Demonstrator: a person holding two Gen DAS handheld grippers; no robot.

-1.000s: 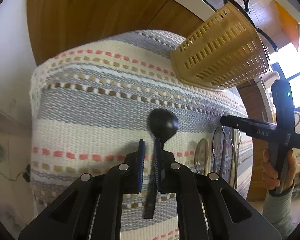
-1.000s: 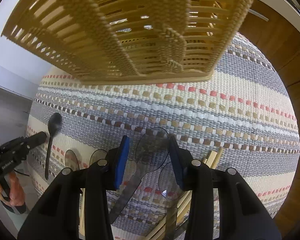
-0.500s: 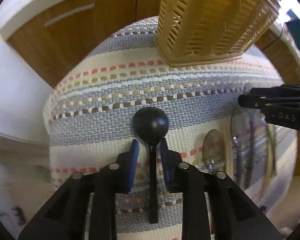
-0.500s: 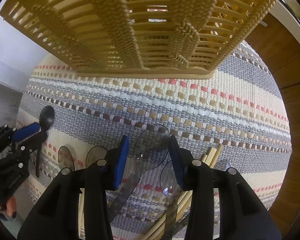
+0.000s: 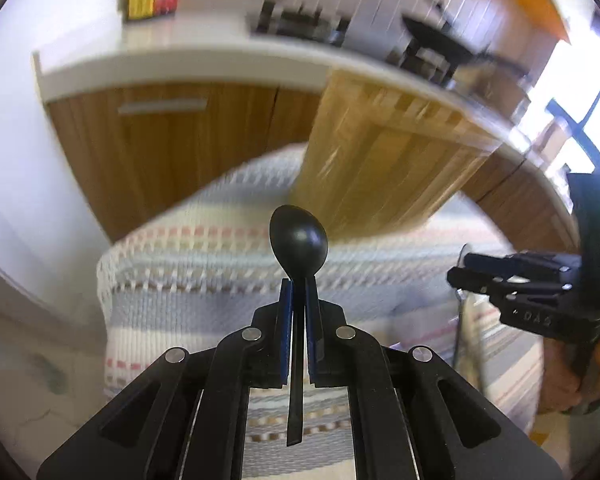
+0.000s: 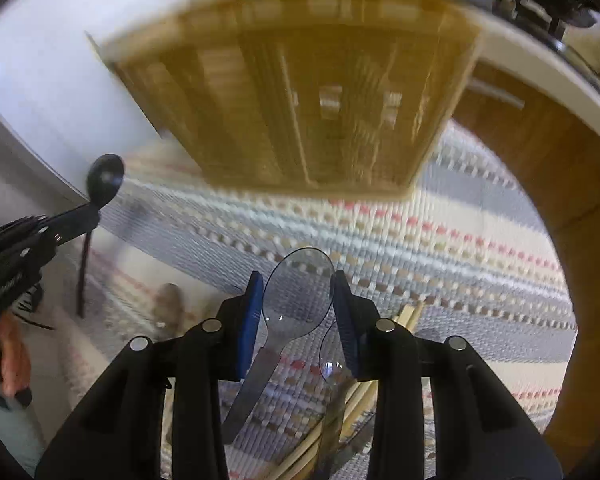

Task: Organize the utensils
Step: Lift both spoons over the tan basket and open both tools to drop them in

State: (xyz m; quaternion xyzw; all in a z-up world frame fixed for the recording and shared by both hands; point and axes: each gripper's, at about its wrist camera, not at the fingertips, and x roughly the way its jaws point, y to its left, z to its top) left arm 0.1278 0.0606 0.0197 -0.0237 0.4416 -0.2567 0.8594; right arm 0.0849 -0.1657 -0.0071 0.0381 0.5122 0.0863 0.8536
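Note:
My left gripper (image 5: 298, 284) is shut on the neck of a black spoon (image 5: 298, 240), which it holds above the striped woven mat (image 5: 180, 272). The spoon's handle runs back between the fingers. In the right wrist view the left gripper (image 6: 92, 216) and the black spoon (image 6: 106, 178) are at the far left. My right gripper (image 6: 298, 276) is closing, and its blue pads press on the bowl of a clear plastic spoon (image 6: 292, 308). The right gripper (image 5: 460, 276) also shows in the left wrist view. A tan slotted utensil basket (image 6: 308, 100) stands on the mat just beyond both grippers.
Wooden chopsticks (image 6: 404, 316) and another clear spoon (image 6: 332, 356) lie on the mat (image 6: 460, 240) under my right gripper. Wooden cabinet doors (image 5: 172, 148) and a white counter (image 5: 188, 64) with a stove rise behind the mat. A hand (image 5: 560, 376) holds the right gripper.
My left gripper closed on the black spoon and lifted it off the mat. The right gripper narrowed onto the clear spoon's bowl and rose with it. Both views tilted up toward the basket and counter.

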